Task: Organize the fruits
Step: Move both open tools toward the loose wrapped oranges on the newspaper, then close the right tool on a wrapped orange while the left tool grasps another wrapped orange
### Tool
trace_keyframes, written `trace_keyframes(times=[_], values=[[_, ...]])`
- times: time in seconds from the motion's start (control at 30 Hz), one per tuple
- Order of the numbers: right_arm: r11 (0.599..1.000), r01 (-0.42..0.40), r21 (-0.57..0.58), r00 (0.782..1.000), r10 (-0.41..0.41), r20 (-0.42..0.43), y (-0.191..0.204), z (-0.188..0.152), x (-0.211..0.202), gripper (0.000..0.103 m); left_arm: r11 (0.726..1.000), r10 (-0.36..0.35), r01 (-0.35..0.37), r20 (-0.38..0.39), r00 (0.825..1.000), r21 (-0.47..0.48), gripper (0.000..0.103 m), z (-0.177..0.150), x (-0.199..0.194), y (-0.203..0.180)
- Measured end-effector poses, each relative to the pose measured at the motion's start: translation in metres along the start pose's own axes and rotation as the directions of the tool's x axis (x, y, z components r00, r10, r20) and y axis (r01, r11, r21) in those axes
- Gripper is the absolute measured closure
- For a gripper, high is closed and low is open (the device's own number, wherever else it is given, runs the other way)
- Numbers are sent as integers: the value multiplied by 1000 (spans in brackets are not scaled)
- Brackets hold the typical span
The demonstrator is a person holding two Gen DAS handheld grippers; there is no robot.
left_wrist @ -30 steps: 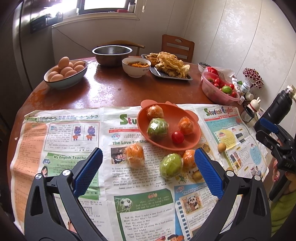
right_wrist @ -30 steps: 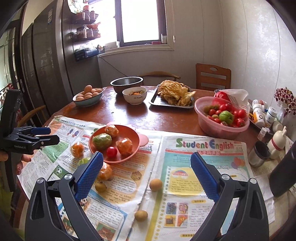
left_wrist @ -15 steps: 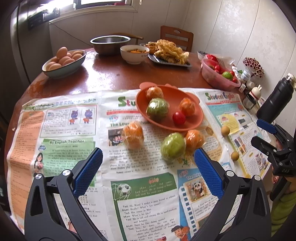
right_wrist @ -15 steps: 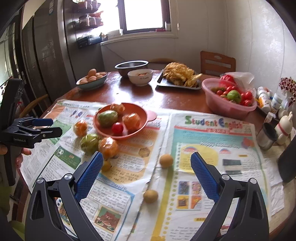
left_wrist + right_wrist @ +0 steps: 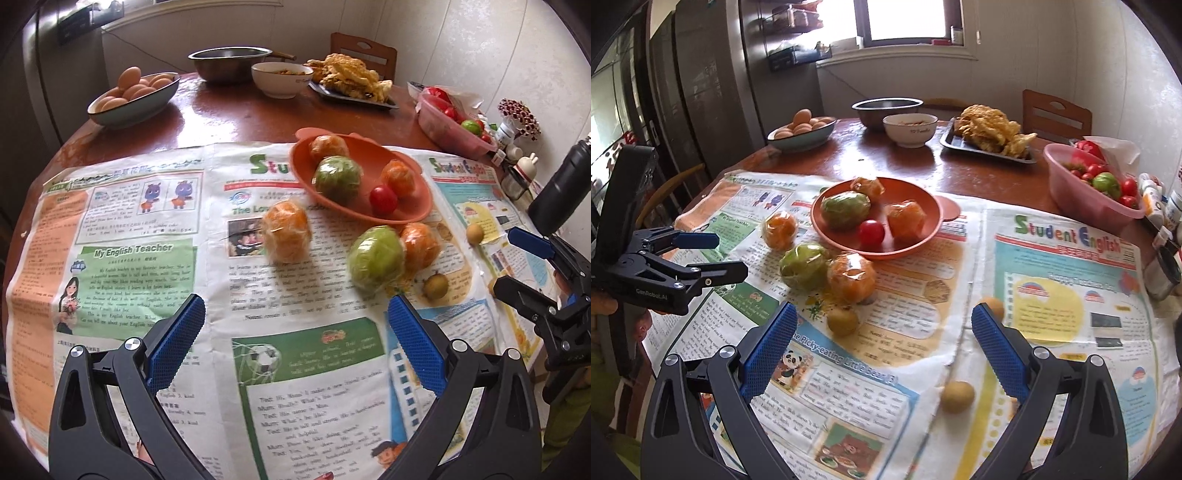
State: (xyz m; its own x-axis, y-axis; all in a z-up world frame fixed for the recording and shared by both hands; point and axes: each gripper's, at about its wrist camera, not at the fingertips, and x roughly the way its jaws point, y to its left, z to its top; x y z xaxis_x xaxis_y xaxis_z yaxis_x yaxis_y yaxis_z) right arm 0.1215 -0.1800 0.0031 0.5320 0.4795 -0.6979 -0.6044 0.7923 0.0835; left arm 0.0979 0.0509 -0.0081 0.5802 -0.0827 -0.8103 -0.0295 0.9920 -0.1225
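The left hand-held gripper [image 5: 295, 328] is held with its jaws spread wide and nothing between them, above bare newspaper [image 5: 147, 258]; the right hand-held gripper [image 5: 884, 328] is likewise spread and empty. An orange plate [image 5: 923, 240], oval in the left view with its long axis running left to right, sits on the newspaper and carries two wrapped oranges, a wrapped green fruit [image 5: 846, 210] and a cherry tomato [image 5: 871, 232]. Just outside its near rim a wrapped orange [image 5: 287, 230] lies alone; a second green fruit [image 5: 376, 258] touches another orange [image 5: 421, 245]; small brownish fruits [image 5: 957, 396] are scattered nearer the tabletop [image 5: 240, 122] edge. Open paper is left beneath both grippers.
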Motion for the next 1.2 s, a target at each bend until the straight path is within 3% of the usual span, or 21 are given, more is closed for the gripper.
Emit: trace_keyframes(times=[0.5,0.83,1.2], values=[[1000,-7,-28,999,5,-54,9,8,35,9,1000,-8,8,-10,1000,-19,10,8,14,12],[999,-26,-42,995,22,-96,10,11,55,37,1000,-15,15,-9,1000,-27,11,21,23,14],[996,-64,-70,992,56,-118,18,16,70,62,998,-60,59,-21,998,-21,34,32,35,13]])
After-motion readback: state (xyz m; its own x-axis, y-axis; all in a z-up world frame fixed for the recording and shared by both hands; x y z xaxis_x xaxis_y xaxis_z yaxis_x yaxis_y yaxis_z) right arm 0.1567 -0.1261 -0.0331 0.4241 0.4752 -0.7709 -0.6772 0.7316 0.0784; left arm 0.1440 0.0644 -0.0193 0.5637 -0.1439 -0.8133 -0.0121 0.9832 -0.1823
